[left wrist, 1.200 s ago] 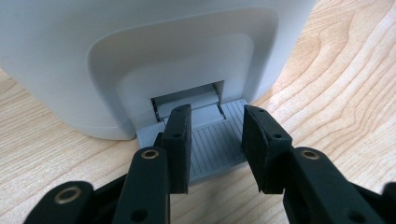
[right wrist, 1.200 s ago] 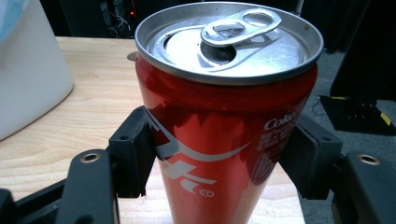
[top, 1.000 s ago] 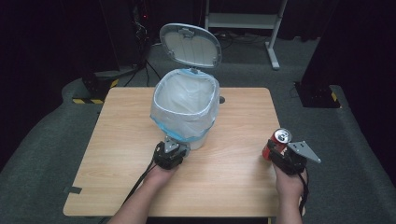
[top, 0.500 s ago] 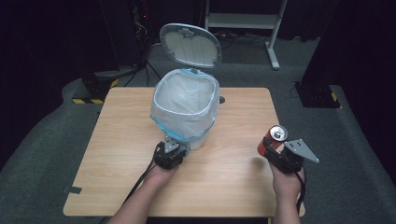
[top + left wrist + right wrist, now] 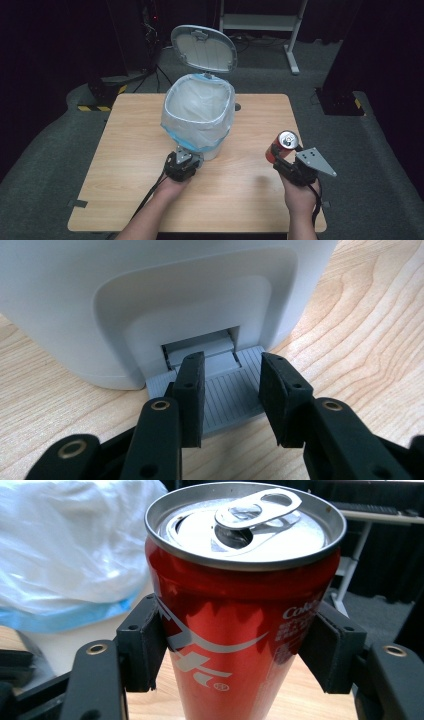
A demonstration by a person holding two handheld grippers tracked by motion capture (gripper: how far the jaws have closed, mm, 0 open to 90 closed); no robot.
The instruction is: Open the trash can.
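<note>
The left gripper (image 5: 184, 161) is resting low at the front base of the white pedal bin (image 5: 199, 112), which is standing on the wooden table (image 5: 130, 150). In the left gripper view, its jaws are sitting spread apart above the ribbed grey foot pedal (image 5: 225, 392), with the pads (image 5: 192, 390) lying over the pedal surface and gripping nothing. The bin lid (image 5: 204, 48) is standing open and tilted back. A translucent plastic liner (image 5: 197, 107) is lining the bin and folding over its rim, with a blue edge hanging down the outer wall.

To the right, well apart from the bin, the right gripper (image 5: 281, 160) is pinching a red drink can (image 5: 281, 145) upright, and the can is sitting above the right part of the table. In the right gripper view, both jaw pads (image 5: 145, 645) are pressing against opposite sides of the can (image 5: 240, 630). The can top is showing an opened mouth with the silver pull tab (image 5: 257, 507) still attached. White lettering on the can wall is reading "Coke", alongside a white ribbon graphic; the smaller print beneath it is too small to read.
</note>
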